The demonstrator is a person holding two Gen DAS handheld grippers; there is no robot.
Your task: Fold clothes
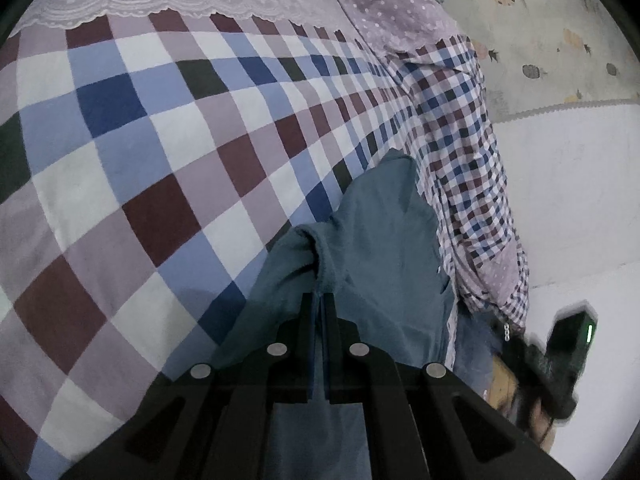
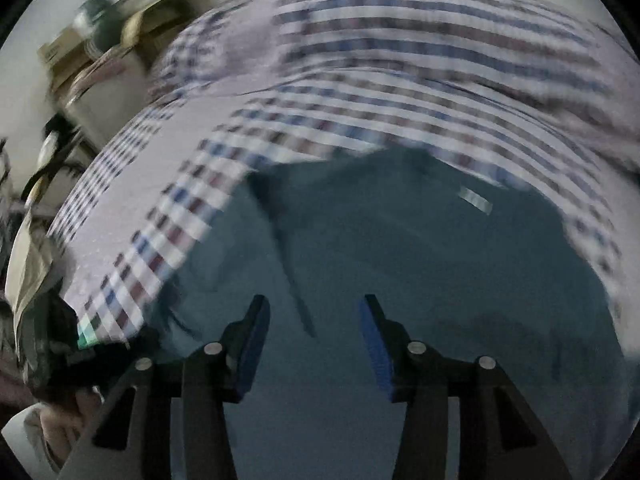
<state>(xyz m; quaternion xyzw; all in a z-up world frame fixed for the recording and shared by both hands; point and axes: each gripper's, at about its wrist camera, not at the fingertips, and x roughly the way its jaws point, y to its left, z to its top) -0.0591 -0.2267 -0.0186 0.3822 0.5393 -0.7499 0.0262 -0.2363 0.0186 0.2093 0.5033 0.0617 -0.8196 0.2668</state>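
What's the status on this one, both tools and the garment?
Left tool shut on teal garment, bunched at the checked bedspread's edge. Right tool open over the same cloth, holding nothing. Right view blurred. Nothing in the way.

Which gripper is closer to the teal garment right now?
Left. The left gripper is clamped on the teal fabric garment; the right gripper hangs open above it.

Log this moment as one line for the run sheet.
task: fold clothes | left gripper: shut on teal garment | right gripper: open over it | surface: checked bedcover | right view blurred
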